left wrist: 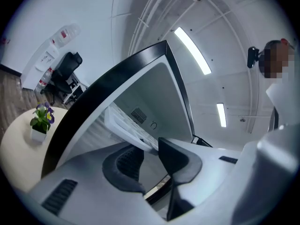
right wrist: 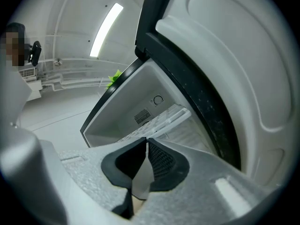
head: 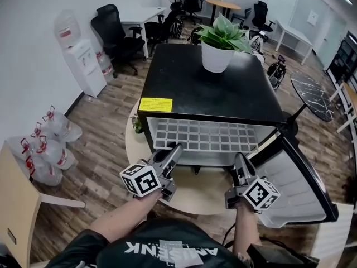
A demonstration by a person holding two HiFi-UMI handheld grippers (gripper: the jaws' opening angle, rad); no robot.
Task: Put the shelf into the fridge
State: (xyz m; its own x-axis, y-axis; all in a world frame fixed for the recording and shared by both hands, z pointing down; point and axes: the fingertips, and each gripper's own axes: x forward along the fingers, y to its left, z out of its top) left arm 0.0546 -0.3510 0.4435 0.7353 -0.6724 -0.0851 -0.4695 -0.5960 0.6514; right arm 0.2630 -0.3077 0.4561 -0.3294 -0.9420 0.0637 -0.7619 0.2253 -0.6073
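Jaws of the left gripper [head: 177,147] pinched the near left corner of the shelf [head: 206,135]; those of the right gripper [head: 240,159] stood shut by its near right edge. It jutted partway out of the fridge [head: 212,88]; keeping it level and pushing both sides evenly looked safest.

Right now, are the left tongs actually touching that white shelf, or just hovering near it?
Touching. The left gripper view shows a corner of the shelf pinched between the pads of the left tongs.
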